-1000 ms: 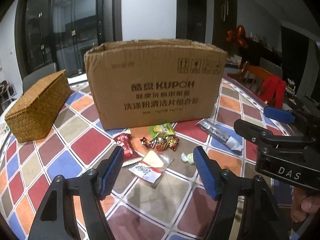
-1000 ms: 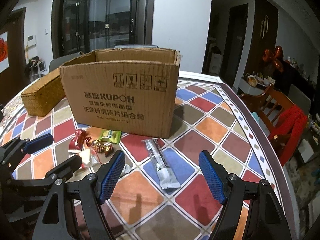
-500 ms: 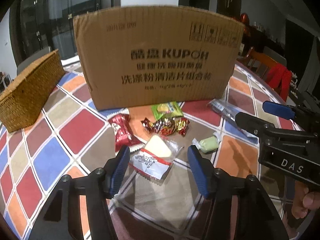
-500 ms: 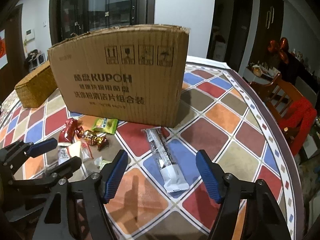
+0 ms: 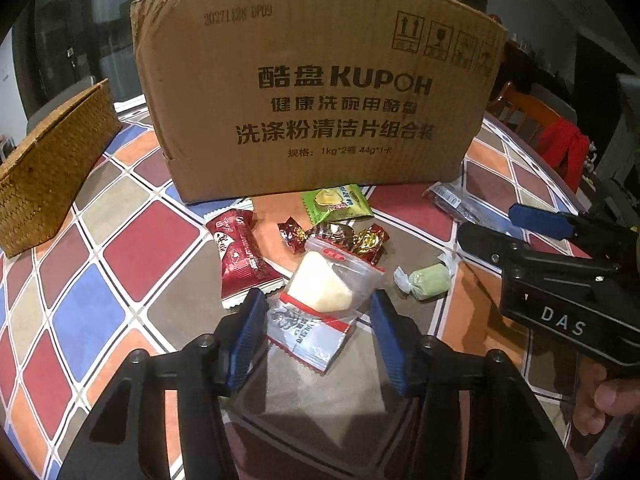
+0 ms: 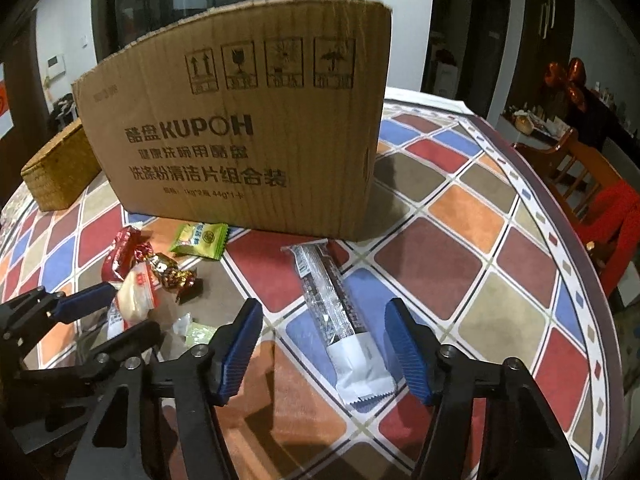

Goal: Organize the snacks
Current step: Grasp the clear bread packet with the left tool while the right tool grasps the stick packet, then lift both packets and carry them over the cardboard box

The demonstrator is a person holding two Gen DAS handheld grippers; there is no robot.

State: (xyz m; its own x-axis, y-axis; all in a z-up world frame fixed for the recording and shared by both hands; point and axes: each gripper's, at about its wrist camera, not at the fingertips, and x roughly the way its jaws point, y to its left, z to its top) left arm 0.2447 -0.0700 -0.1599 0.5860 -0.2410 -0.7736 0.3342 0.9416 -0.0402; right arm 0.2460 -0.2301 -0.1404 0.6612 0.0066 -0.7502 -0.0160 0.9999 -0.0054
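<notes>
While both jaws narrow untouching, cake packet (image 5: 316, 312) and bar (image 6: 340, 320) lie between.

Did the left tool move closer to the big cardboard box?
Yes. The left tool moved forward and down toward the cardboard box, now straddling the clear snack packet, closing.

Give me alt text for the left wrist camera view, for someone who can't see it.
The left gripper, jaws closing, straddles a clear packet holding a pale wedge on a colourful checked table. Other wrapped snacks lie before a tall cardboard box, with a wicker basket at left and the right gripper at right.
</notes>
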